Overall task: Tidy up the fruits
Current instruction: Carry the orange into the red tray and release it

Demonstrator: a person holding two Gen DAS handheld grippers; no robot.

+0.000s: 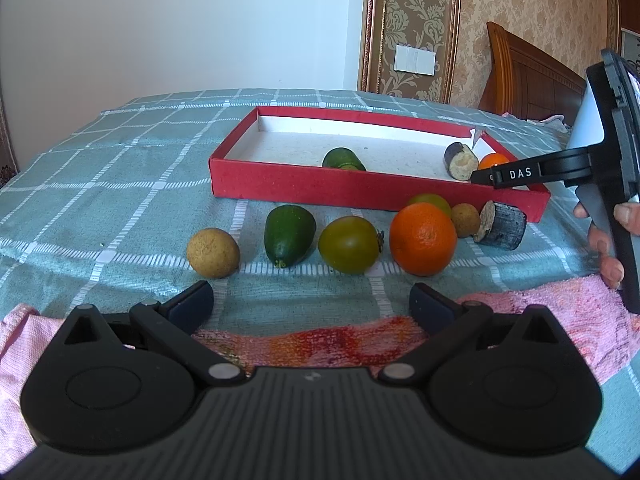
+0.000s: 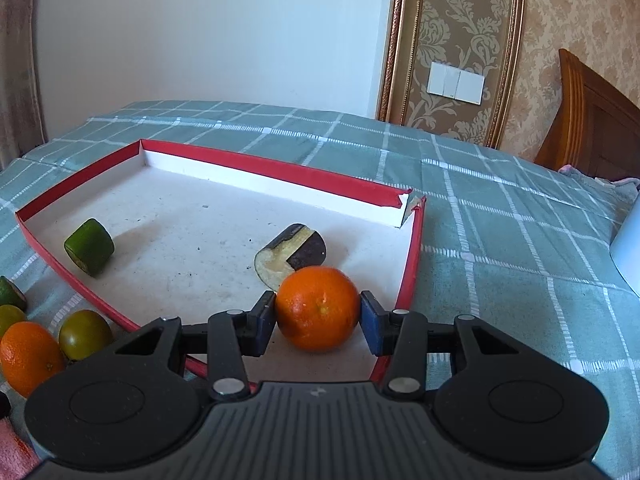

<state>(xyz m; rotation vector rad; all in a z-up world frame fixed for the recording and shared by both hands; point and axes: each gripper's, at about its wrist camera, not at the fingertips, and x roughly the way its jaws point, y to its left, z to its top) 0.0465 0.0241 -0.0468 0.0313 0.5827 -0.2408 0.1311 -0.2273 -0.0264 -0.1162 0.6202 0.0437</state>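
Left gripper (image 1: 312, 300): we see its jaws spread wide with nothing between them, low over a pink towel (image 1: 560, 312) at the near edge of the bed (image 1: 120, 160).
Row on the bed, left to right: we count a tan round fruit (image 1: 213, 253), a dark green avocado-shaped fruit (image 1: 289, 234), a green tomato (image 1: 349, 244), a large orange (image 1: 423, 239), a small tan fruit (image 1: 465, 219) and a dark eggplant chunk (image 1: 502, 225); a second green tomato (image 1: 430, 201) sits behind the large orange.
Red tray (image 1: 280, 188): we find it on the bed just behind the row, with a torn far right corner.
Inside the tray: a green cucumber piece (image 2: 89, 246) lies at the left, and an eggplant piece (image 2: 292, 254) lies toward the right.
Small orange (image 2: 318, 308): we see it low over the tray's near right corner, just in front of the eggplant piece.
Right gripper (image 2: 318, 316): we see its blue pads (image 2: 370, 326) pinching the small orange from both sides.
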